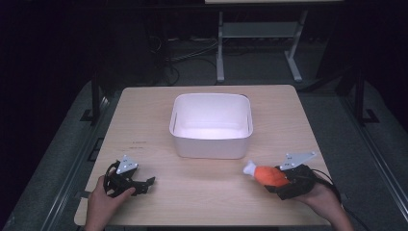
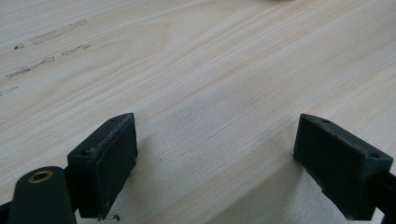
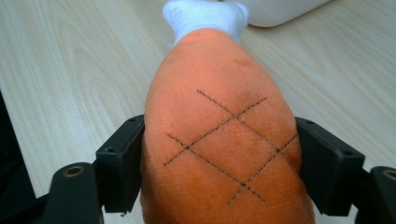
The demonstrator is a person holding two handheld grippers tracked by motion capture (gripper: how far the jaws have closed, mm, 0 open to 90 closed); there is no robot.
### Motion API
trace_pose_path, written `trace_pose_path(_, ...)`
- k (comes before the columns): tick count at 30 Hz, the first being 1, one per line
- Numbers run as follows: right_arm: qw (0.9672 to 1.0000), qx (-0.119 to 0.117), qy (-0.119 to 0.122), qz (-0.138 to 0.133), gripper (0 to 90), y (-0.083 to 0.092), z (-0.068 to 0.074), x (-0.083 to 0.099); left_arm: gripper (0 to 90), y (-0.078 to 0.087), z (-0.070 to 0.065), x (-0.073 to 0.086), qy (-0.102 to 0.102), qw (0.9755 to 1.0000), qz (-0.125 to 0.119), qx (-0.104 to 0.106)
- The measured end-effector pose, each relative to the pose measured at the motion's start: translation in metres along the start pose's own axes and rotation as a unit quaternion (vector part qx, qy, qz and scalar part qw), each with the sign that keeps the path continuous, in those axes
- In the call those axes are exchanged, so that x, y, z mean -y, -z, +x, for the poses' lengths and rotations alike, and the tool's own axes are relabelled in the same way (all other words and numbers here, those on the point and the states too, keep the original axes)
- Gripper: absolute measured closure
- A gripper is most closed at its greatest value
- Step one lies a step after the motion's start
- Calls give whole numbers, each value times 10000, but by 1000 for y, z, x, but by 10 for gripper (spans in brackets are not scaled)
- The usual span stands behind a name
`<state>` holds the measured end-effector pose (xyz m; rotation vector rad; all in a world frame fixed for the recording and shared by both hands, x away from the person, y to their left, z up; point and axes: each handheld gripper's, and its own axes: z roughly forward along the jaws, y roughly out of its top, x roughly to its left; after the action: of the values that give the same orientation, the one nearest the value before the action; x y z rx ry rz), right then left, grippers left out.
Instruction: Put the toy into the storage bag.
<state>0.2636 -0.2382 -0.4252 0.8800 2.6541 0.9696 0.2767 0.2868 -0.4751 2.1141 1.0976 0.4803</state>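
Right gripper (image 1: 281,179) held near the table's front right corner, its two black jaws clamped on the sides of an orange plush drumstick (image 1: 270,175); in the right gripper view, jaws pressed against both flanks of the drumstick (image 3: 219,140), its orange fabric bulging between them and stitched with a dark crosshatch; white sock-like bone end (image 3: 205,16) pointed away from the gripper, toward the bin; in the high view, that white end (image 1: 249,168) lay just off the bin's front right corner, close to it but apart.

Left gripper (image 1: 144,185) held low at the table's front left, well apart from the toy; jaws spread wide with nothing between them, bare pale wood showing in the gap in the left gripper view (image 2: 215,154); faint dark marks (image 2: 51,46) visible on the wood farther ahead.

White rectangular bin (image 1: 211,147) stood at the middle of the light wooden table (image 1: 202,192), nothing seen inside it; a hand (image 1: 103,204) behind the left gripper and another hand (image 1: 325,202) behind the right, both entering from the bottom edge.
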Motion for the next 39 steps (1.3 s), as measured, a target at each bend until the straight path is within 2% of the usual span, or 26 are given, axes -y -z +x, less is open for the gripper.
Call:
trace_pose_path(15, 9990, 315, -279, -159, 241, 17, -26, 6, 128, 0, 0, 0, 0, 10000, 2, 1)
trace_pose_path(34, 9960, 538, -548, -453, 242, 33, -51, 3, 128, 0, 0, 0, 2, 10000, 0, 0)
trace_pose_path(39, 9948, 531, -564, -654, 242, 40, -57, -2, 128, 0, 0, 0, 0, 10000, 1, -1)
